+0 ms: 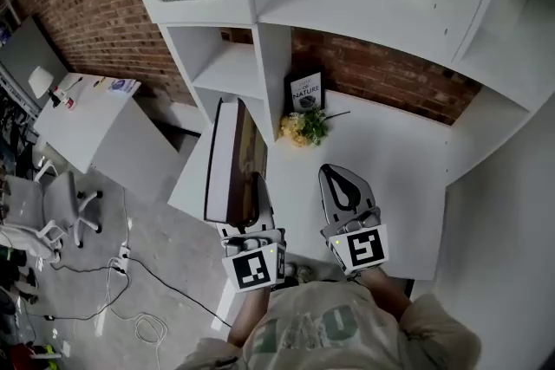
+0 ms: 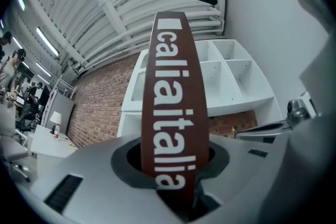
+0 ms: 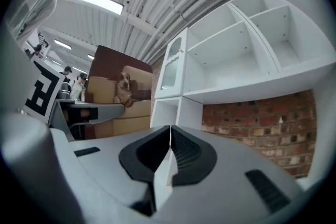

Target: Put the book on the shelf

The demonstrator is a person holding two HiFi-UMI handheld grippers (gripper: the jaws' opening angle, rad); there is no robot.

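Book (image 1: 227, 160), large with a brown spine and white lettering, stands upright, clamped between the jaws of the left hand-held gripper (image 1: 250, 202). It is held over the left edge of the white worktop (image 1: 399, 178), in front of the white shelf unit (image 1: 269, 56). Just beside it, the right hand-held gripper (image 1: 340, 186) hovers with its jaws pressed together and nothing between them. By the brick wall, a small Nature book (image 1: 306, 91) stands behind yellow flowers (image 1: 303, 127).

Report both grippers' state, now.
Left gripper: shut on the brown book.
Right gripper: shut, nothing between its jaws.
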